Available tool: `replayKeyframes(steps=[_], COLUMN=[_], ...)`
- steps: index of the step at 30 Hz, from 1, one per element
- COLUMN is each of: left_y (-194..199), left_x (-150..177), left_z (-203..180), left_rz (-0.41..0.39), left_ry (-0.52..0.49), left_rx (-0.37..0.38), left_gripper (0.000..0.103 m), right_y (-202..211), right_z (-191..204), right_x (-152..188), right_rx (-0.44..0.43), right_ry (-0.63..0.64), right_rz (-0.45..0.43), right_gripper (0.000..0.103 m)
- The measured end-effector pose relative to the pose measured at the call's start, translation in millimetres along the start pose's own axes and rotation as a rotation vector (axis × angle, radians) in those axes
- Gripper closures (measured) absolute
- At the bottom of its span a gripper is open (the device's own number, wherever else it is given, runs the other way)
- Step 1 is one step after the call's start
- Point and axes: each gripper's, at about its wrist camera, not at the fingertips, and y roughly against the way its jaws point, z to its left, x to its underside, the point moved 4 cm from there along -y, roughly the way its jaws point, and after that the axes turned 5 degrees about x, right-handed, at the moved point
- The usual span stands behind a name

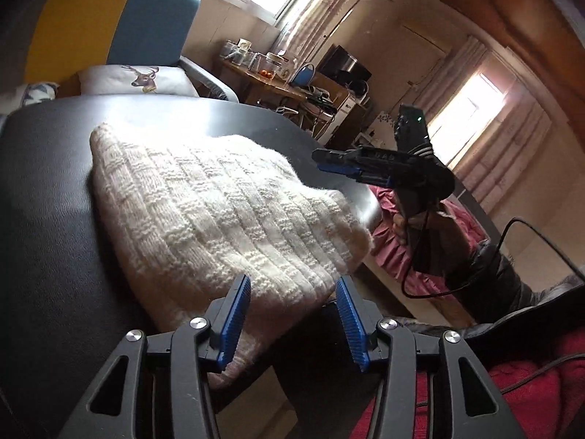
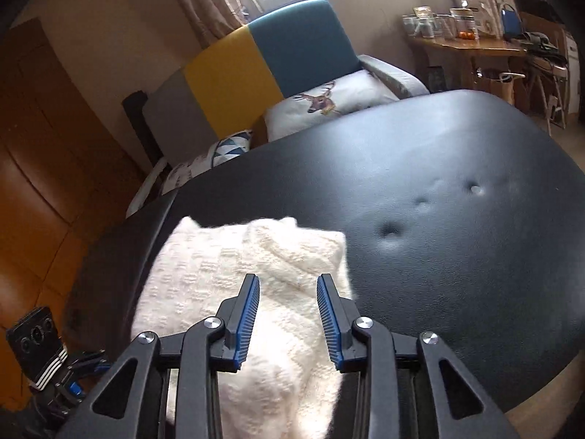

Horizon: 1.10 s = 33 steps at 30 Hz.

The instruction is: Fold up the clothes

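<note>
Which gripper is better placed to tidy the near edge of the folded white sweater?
Left, probably. The left gripper is open right at the white sweater's near edge, while the right gripper hangs above the far side, clear of the fabric.

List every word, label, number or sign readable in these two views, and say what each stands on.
No text can be read in either view.
Raised marks on the black right gripper body: too blurred to read.
Labels on the jars on the wooden side table: too small to read.
The white cushion bears a deer picture, no words.
The cream knitted sweater on the black padded table shows no tag.
</note>
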Motion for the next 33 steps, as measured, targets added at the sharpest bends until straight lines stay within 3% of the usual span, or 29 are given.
replayKeyframes(steps=[7, 13, 16, 20, 23, 28, 30, 33], left_y=[-33.3, -39.7, -37.7, -27.1, -3.7, 38.0, 41.5, 30.5], left_x=[10.1, 30.2, 41.8, 38.4, 21.7, -30.6, -49.6, -69.3], left_z=[12.6, 12.6, 11.0, 13.8, 15.9, 76.2, 113.0, 159.3], left_rz=[0.191, 0.329, 0.359, 0.361, 0.292, -0.005, -0.056, -0.045], left_ry=[-0.114, -0.174, -0.226, -0.161, -0.082, 0.186, 0.325, 0.475], left_rx=[-0.039, -0.010, -0.008, 0.029, 0.097, 0.091, 0.069, 0.106], left_gripper=[0.049, 0.048, 0.048, 0.051, 0.051, 0.045, 0.045, 0.044], right_y=[-37.2, -76.7, -78.3, -78.0, -76.1, -74.2, -74.6, -73.3], right_z=[64.1, 56.6, 56.8, 58.8, 54.4, 53.6, 53.4, 51.6], right_x=[28.6, 53.8, 56.0, 57.4, 58.0, 59.5, 60.1, 60.7], right_rx=[-0.064, 0.159, 0.171, 0.178, 0.144, 0.126, 0.121, 0.106], right_ry=[0.134, 0.236, 0.251, 0.275, 0.246, 0.239, 0.240, 0.229], right_rz=[0.138, 0.266, 0.253, 0.239, 0.217, 0.194, 0.194, 0.190], right_gripper=[0.070, 0.073, 0.072, 0.072, 0.072, 0.072, 0.072, 0.072])
